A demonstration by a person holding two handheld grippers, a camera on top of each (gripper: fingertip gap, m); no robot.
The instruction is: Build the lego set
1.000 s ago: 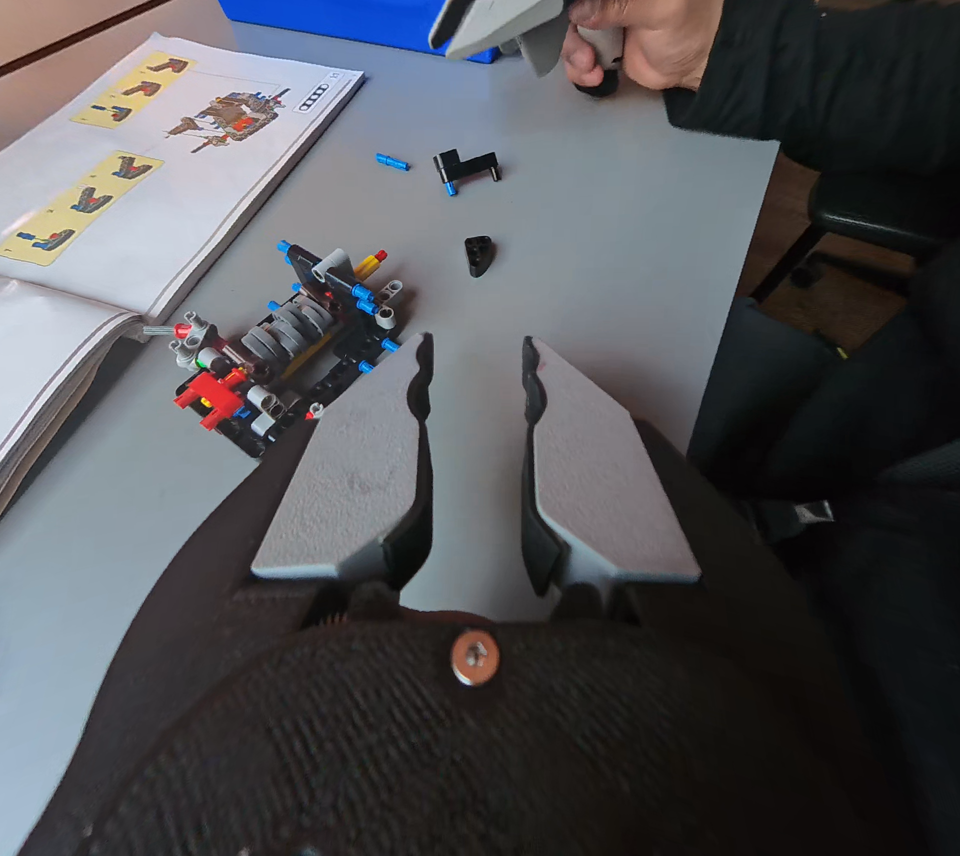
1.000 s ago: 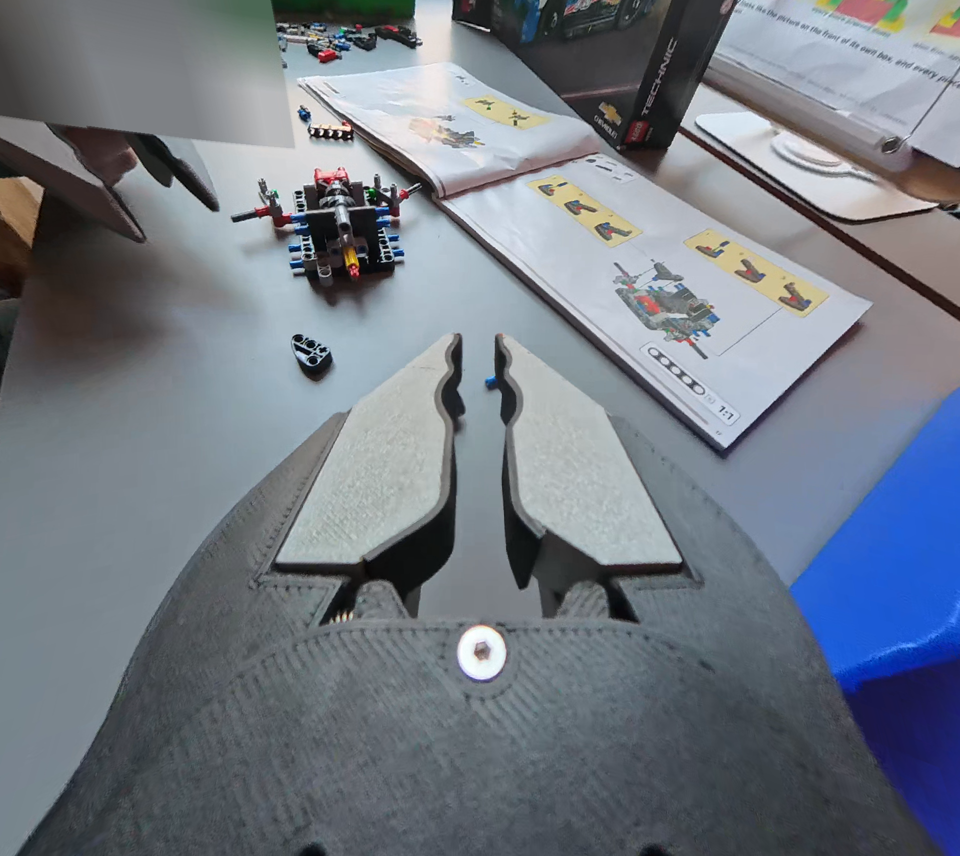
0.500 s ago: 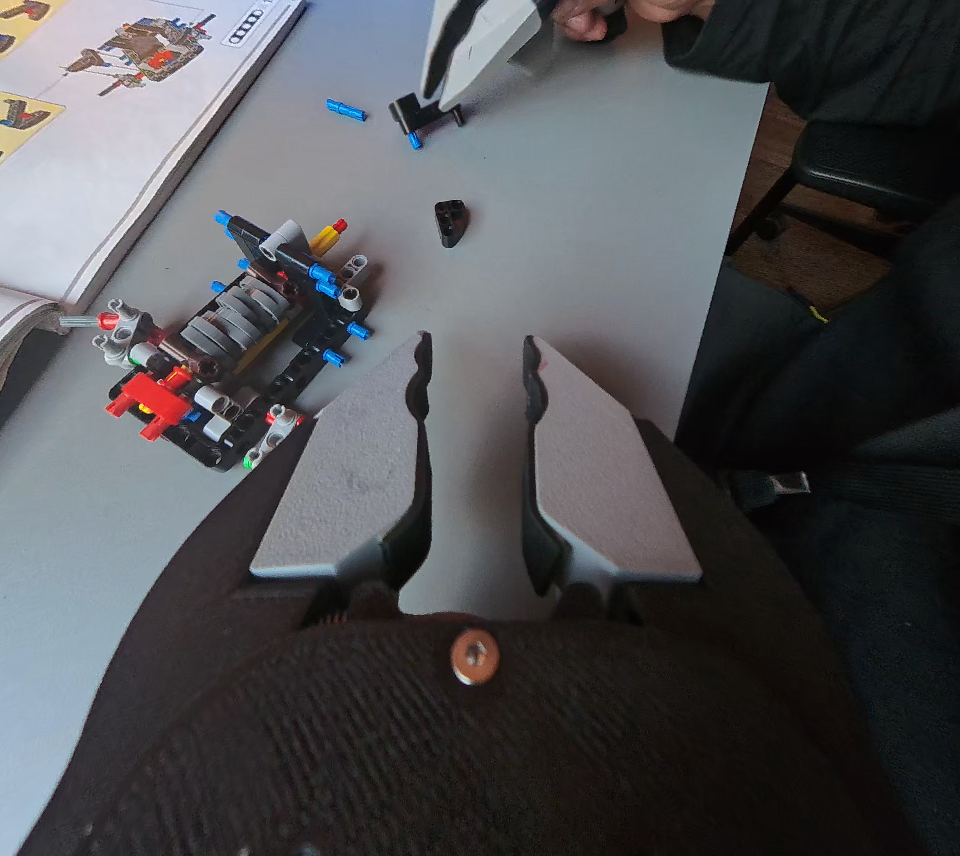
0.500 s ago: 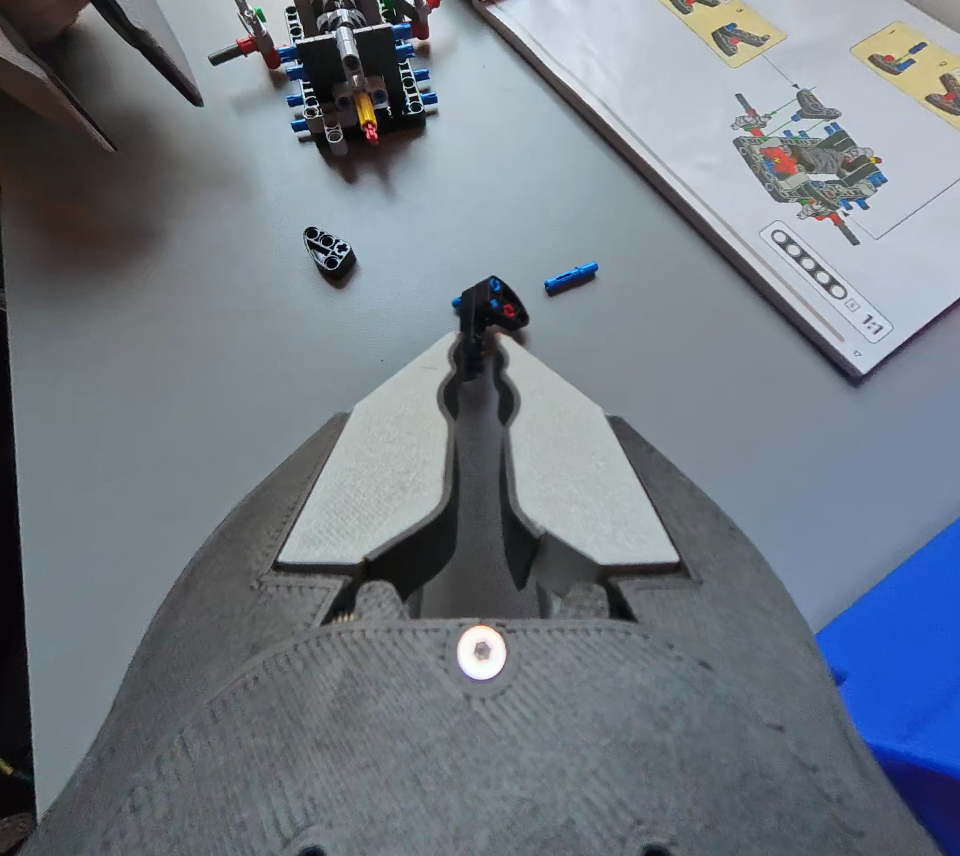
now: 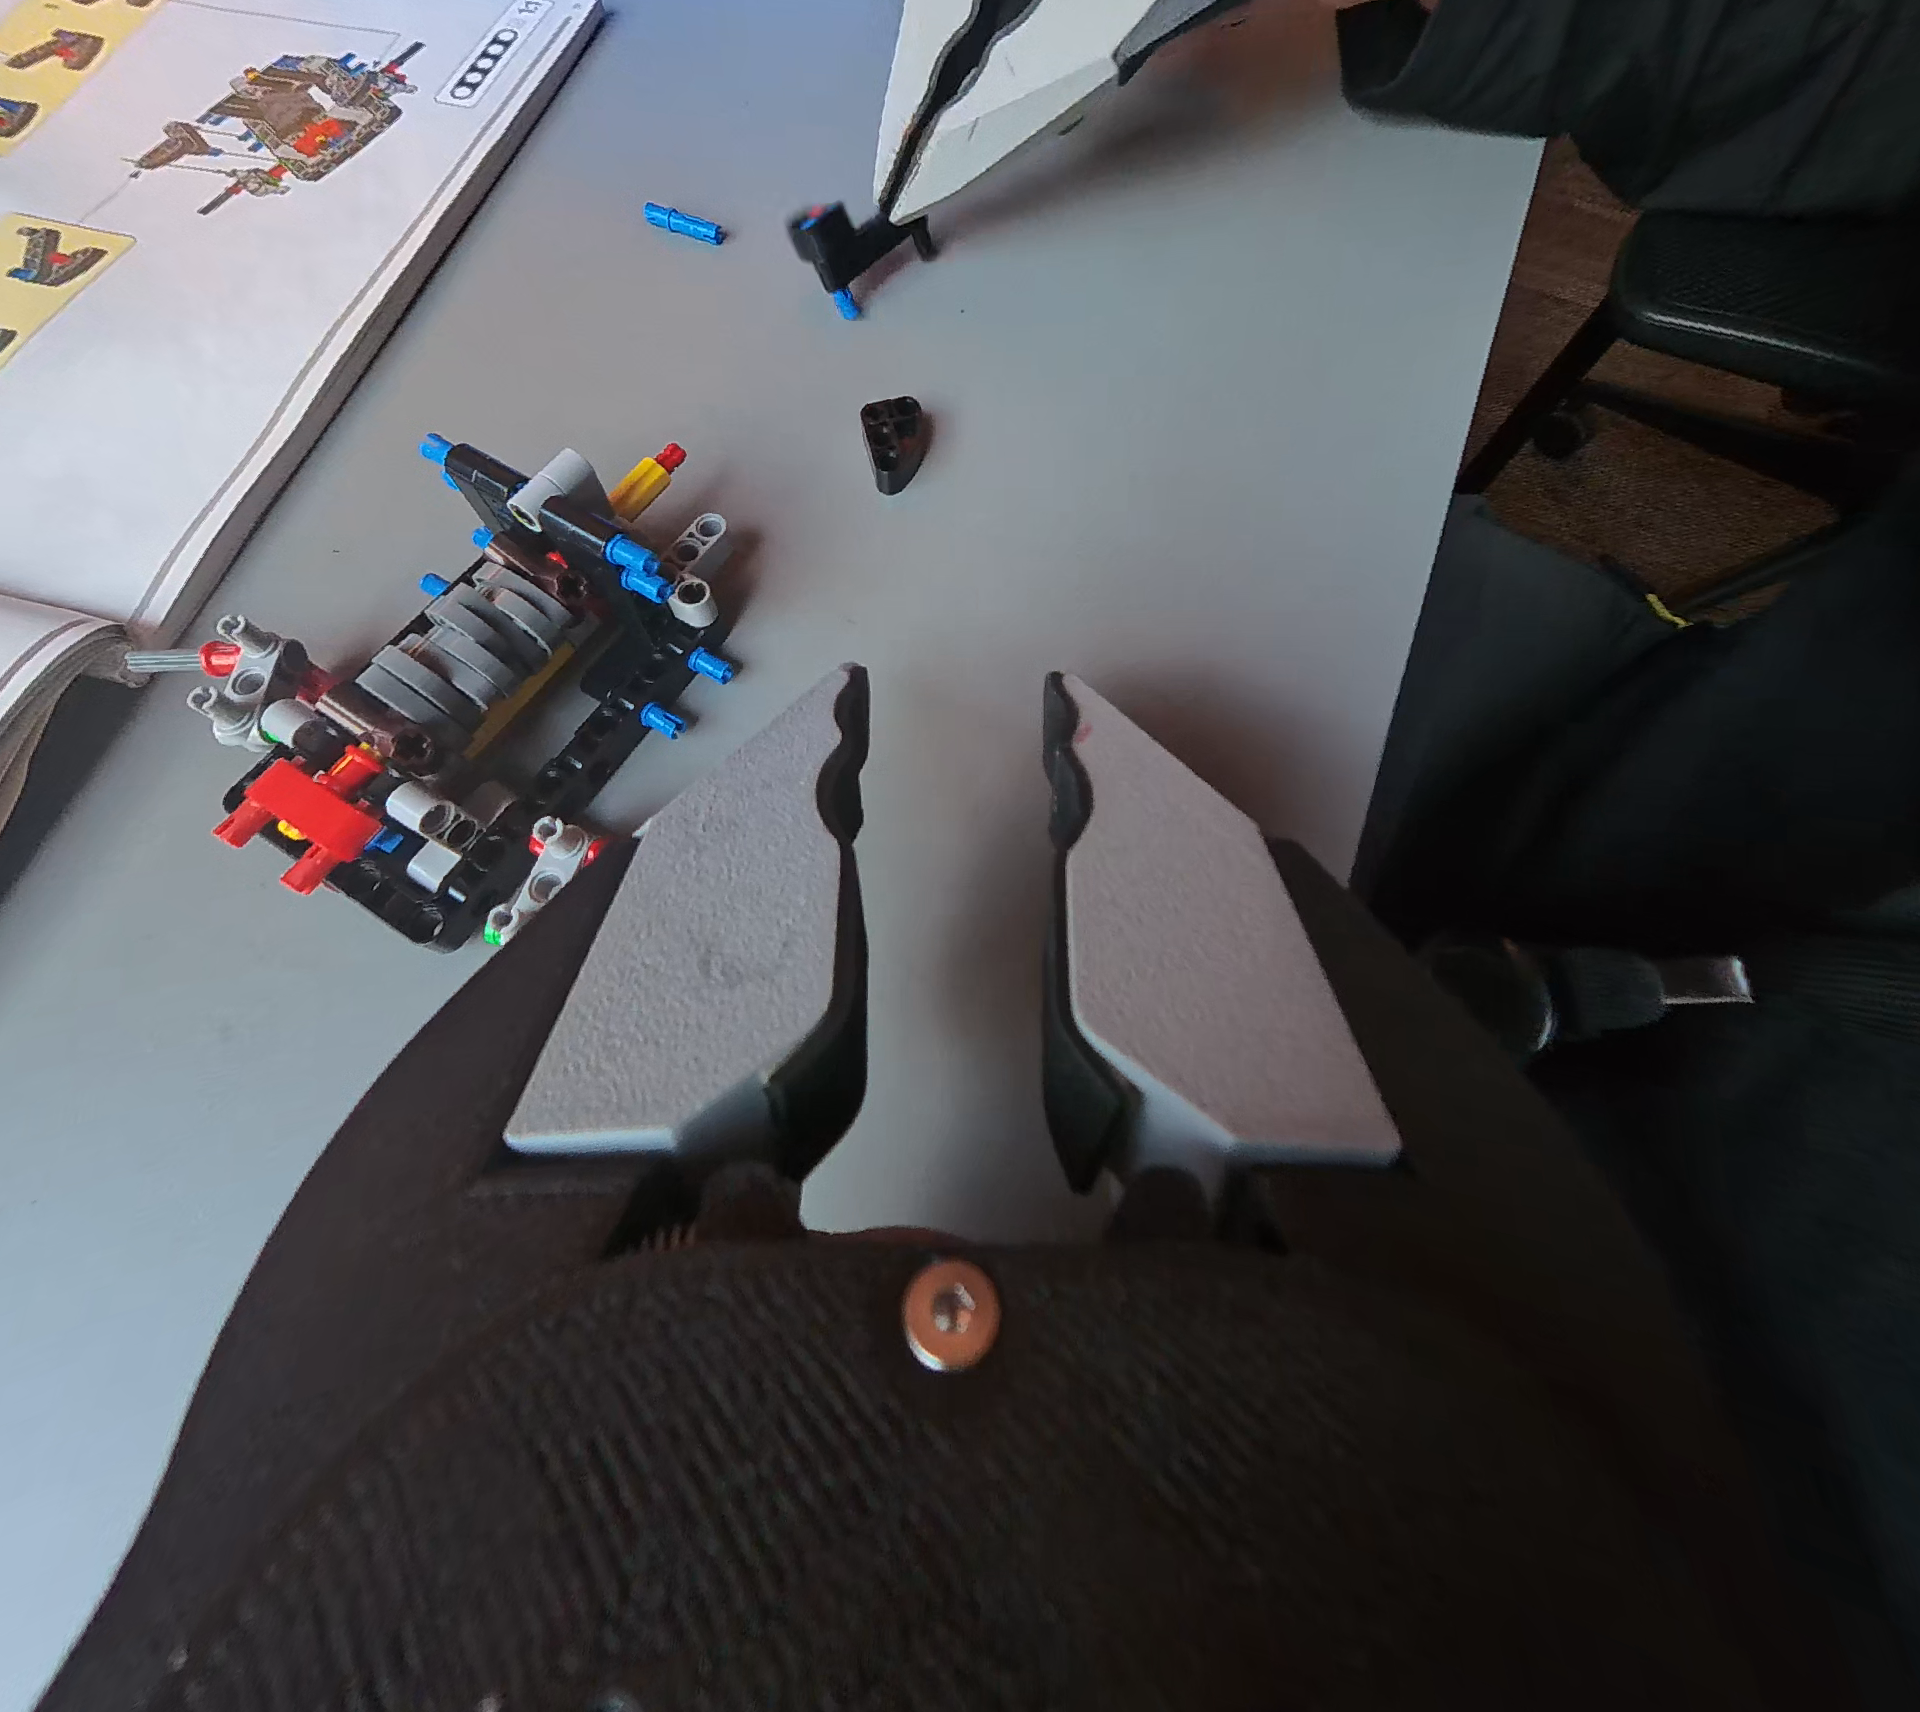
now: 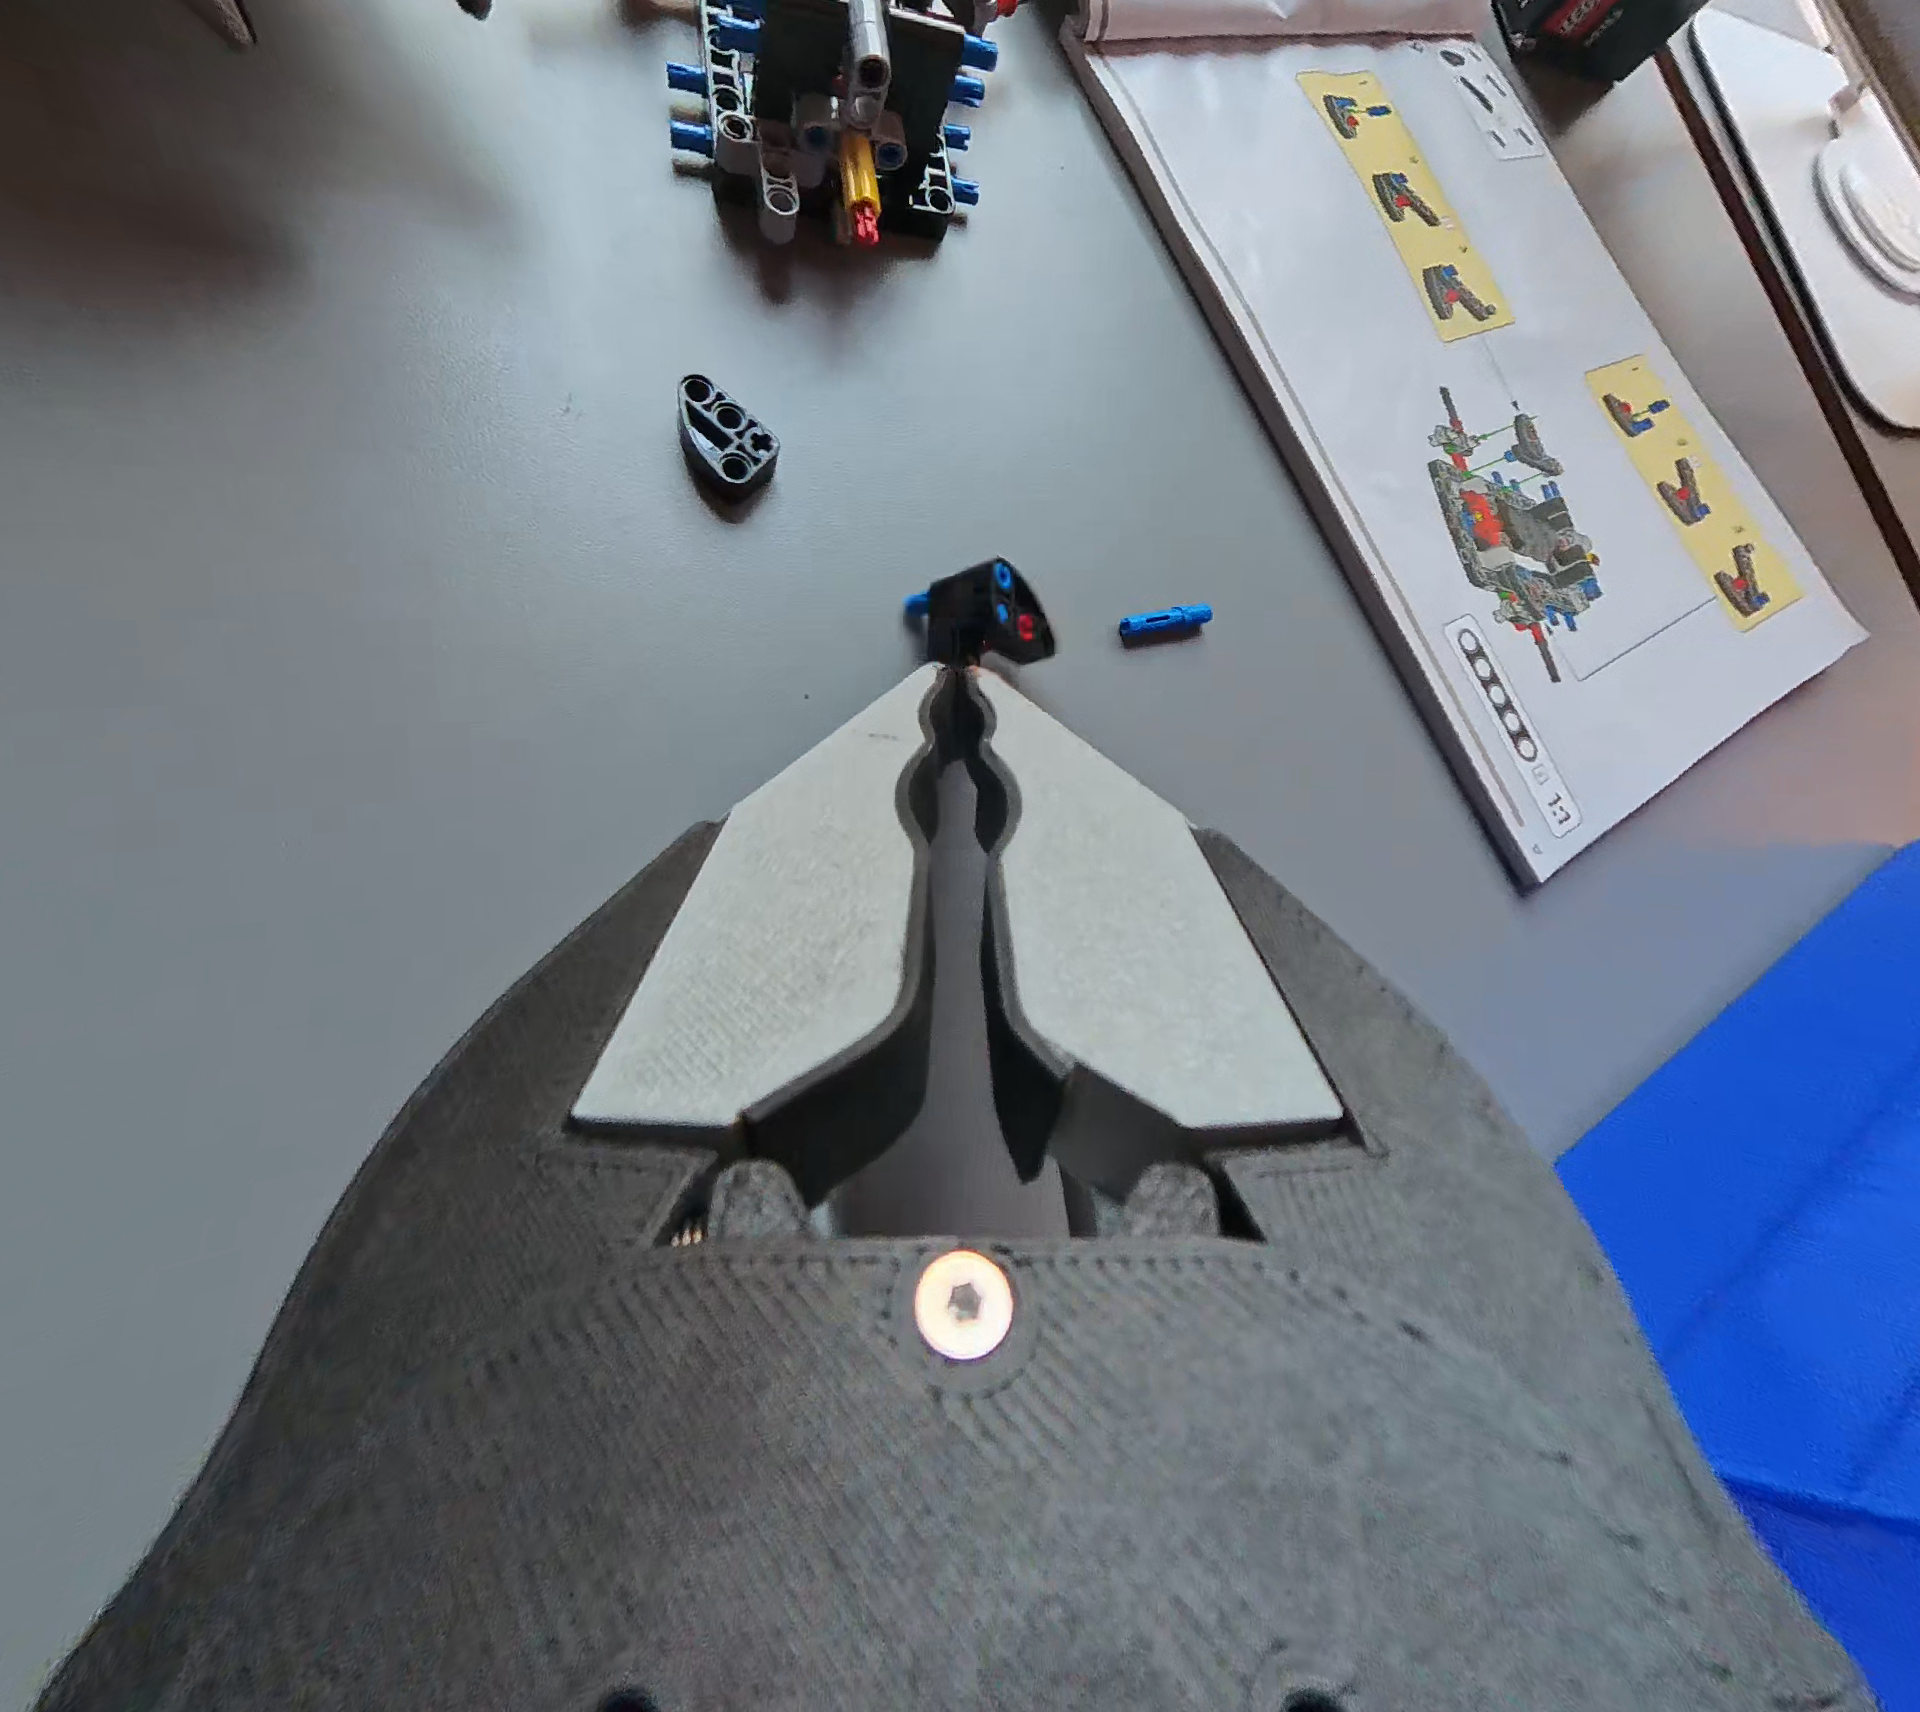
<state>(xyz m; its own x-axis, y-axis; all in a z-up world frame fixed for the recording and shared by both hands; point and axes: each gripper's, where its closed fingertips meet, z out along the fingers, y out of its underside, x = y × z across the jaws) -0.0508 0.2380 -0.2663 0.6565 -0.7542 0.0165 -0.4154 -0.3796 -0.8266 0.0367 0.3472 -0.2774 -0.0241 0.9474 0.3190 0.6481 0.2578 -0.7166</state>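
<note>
Right gripper: fingers pinched together at the tips on a small black angled piece fitted with blue and red pins, held at the grey tabletop; a loose blue pin lies just to its right, a black triangular piece ahead to its left, and the partly built lego assembly farther ahead. Left gripper: fingers spread apart and empty above the tabletop, the assembly just to its left, the open instruction booklet beyond that.
</note>
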